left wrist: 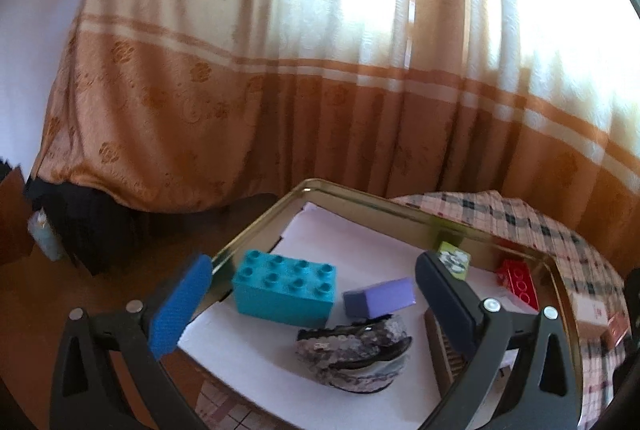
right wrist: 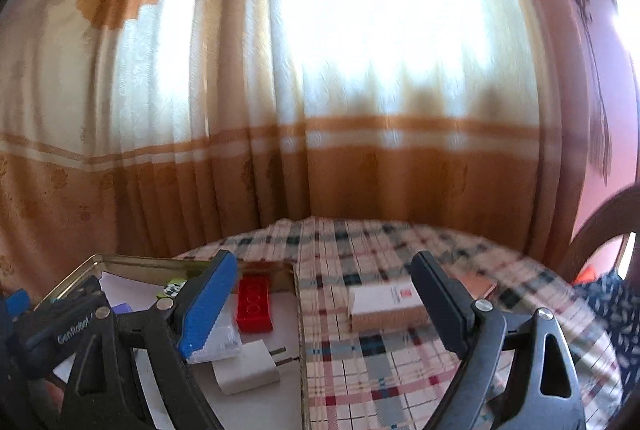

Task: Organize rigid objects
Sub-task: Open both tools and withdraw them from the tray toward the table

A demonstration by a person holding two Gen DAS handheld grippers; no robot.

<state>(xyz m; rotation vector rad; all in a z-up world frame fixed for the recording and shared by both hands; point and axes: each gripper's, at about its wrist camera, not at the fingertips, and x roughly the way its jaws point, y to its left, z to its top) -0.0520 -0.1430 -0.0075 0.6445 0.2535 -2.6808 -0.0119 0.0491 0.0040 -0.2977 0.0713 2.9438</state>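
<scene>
In the left wrist view a gold metal tray (left wrist: 264, 218) lined with white paper holds a teal toy brick (left wrist: 286, 288), a purple block (left wrist: 380, 298), a grey sequined pouch (left wrist: 356, 354), a green printed cube (left wrist: 454, 260) and a red toy brick (left wrist: 518, 284). My left gripper (left wrist: 308, 304) is open and empty above the teal brick and purple block. In the right wrist view my right gripper (right wrist: 324, 310) is open and empty above the checked tablecloth, with a white-and-tan box (right wrist: 386, 304) between its fingers. The red brick (right wrist: 254, 304), a white charger (right wrist: 250, 366) and a clear box (right wrist: 218, 344) lie to its left.
The tray (right wrist: 132, 262) sits on a round table with a checked cloth (right wrist: 400, 370). Orange and cream curtains (left wrist: 280, 70) hang close behind. A brown flat box (right wrist: 478, 284) lies behind the right finger. A chair back (right wrist: 600, 230) stands at the right. A bottle (left wrist: 46, 236) stands on the floor at left.
</scene>
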